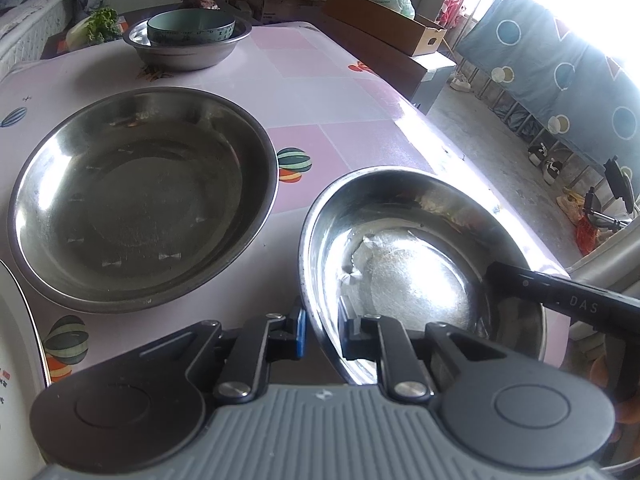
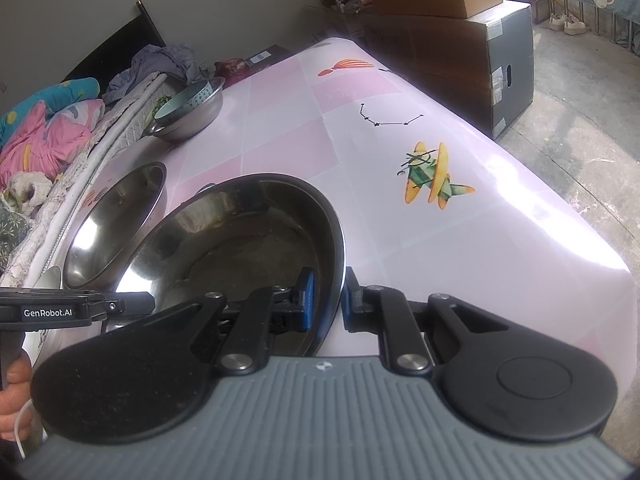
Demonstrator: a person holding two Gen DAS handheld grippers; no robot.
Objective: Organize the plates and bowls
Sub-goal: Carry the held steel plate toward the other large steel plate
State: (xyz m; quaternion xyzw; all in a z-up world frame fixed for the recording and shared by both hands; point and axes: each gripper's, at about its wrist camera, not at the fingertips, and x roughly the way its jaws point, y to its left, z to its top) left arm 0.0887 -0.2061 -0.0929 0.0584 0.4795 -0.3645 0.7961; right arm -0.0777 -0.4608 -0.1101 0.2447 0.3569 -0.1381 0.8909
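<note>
both tools grasp the same shiny round stainless steel bowl [image 1: 420, 256]: the left tool [image 1: 322, 332] is clenched on the bowl's near-left rim, one blue-padded finger outside and one inside, and the right tool [image 2: 326, 300] is clenched on its right rim the same way. the bowl sits tilted at the near right part of the pink checked bench [image 1: 320, 92], just beside a wider shallow steel plate [image 1: 140, 196] lying flat to its left. at the far end a teal ceramic bowl [image 1: 190, 28] rests inside a deeper steel basin [image 1: 184, 54].
</note>
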